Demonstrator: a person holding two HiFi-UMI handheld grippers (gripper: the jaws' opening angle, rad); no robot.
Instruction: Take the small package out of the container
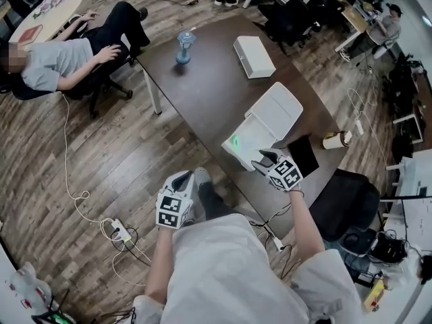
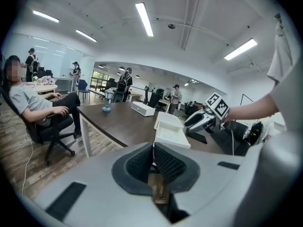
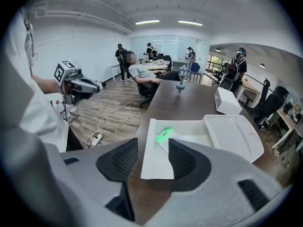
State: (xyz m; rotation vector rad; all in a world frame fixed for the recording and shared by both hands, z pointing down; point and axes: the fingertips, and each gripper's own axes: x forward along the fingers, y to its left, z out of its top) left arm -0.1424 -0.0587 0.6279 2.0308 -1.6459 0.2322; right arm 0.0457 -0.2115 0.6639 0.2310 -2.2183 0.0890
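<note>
The right hand-held gripper (image 3: 154,148) stands at the near wall of the open container (image 3: 150,162) on the table (image 1: 202,79). Its jaws are apart and nothing is between the pads.

The small package (image 3: 164,135), bright green, lies inside the container. It is just ahead of this hand-held gripper and slightly to the right of its centre line. Its long axis appears to run obliquely, from near-left to far-right, so a slight wrist turn is probably needed before closing.

The left hand-held gripper (image 2: 153,162) has its jaws together and empty. It hangs off the table edge, well apart from the container, so the right one is the nearer.

Only the right gripper view and the head view show the package. In the left gripper view the container wall hides it. The head view alone shows the hinged lid (image 1: 280,110) lying back on the far side.
</note>
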